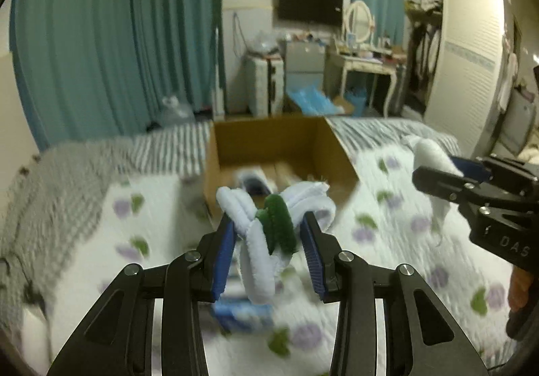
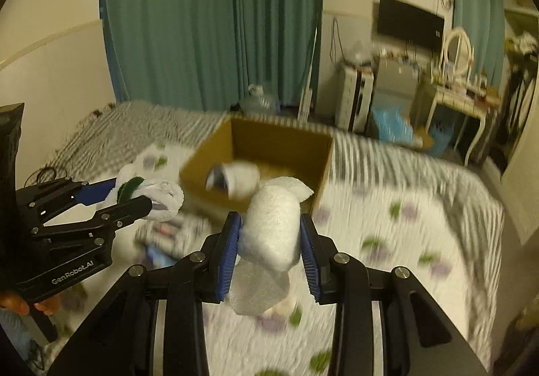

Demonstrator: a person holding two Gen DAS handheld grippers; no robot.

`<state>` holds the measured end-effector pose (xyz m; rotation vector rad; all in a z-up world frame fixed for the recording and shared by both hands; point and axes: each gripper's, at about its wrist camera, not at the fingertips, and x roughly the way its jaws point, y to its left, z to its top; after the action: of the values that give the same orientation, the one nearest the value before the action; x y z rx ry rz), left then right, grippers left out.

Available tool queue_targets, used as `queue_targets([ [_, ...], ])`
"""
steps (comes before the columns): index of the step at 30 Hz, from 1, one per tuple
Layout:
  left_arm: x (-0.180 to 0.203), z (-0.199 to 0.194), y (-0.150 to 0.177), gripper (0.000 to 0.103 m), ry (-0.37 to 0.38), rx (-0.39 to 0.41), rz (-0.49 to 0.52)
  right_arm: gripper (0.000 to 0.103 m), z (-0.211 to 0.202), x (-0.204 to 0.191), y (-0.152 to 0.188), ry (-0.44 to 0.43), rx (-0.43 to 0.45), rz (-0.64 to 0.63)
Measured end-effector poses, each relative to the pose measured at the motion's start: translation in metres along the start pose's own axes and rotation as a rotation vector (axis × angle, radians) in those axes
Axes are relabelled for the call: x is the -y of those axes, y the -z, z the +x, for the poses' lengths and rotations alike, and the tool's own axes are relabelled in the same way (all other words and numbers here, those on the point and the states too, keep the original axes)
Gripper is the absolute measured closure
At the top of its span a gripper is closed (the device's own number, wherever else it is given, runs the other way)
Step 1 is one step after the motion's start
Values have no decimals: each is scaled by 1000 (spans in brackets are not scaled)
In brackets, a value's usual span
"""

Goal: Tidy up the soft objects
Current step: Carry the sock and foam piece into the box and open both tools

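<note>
My left gripper (image 1: 269, 224) is shut on a white and green fluffy bundle (image 1: 266, 234), held above the bed just in front of an open cardboard box (image 1: 293, 137). It also shows in the right wrist view (image 2: 134, 197) at the left. My right gripper (image 2: 271, 224) is shut on a white foam wrap (image 2: 273, 228), held above the bed in front of the box (image 2: 279, 140). In the left wrist view the right gripper (image 1: 434, 170) is at the right with the foam wrap (image 1: 431, 154). A white roll (image 2: 235, 179) lies inside the box.
The bed has a floral quilt (image 2: 387, 231) and a grey striped blanket (image 1: 50, 194). Blue and white packets (image 1: 242, 312) lie on the quilt below the left gripper. Teal curtains, a dresser with a mirror (image 1: 358, 19) and a wardrobe (image 1: 465, 56) stand beyond the bed.
</note>
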<state>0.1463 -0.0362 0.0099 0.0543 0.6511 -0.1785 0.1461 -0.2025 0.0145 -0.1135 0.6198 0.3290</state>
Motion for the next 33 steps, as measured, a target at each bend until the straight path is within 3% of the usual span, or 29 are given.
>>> queue_targets([
  [8,-16,68,-70,62,-40,18,40,68,74,9,-63,-32,-4,-12],
  [14,-24,136,-84,61,-51,-17,44,68,157,22,-74,-52,-64,14],
  [17,-27,162,-80,51,-62,-49,65,67,189,30,-72,-59,-83,30],
  [18,-24,166,-79,51,-80,-51,83,59,196,33,-70,-53,-88,38],
  [19,-25,171,-78,50,-108,-46,98,44,205,37,-68,-33,-96,42],
  [21,-29,180,-78,39,-146,-57,107,23,210,43,-64,-7,-85,52],
  [22,-33,183,-78,30,-140,-66,87,19,211,48,-63,-8,-75,66],
  [23,-39,185,-78,28,-134,-67,66,19,210,51,-61,-18,-73,80],
  [28,-45,169,-83,28,-137,-33,30,15,192,57,-63,-4,-52,77],
  [33,-40,127,-94,27,-182,25,71,5,138,47,-76,51,23,45],
])
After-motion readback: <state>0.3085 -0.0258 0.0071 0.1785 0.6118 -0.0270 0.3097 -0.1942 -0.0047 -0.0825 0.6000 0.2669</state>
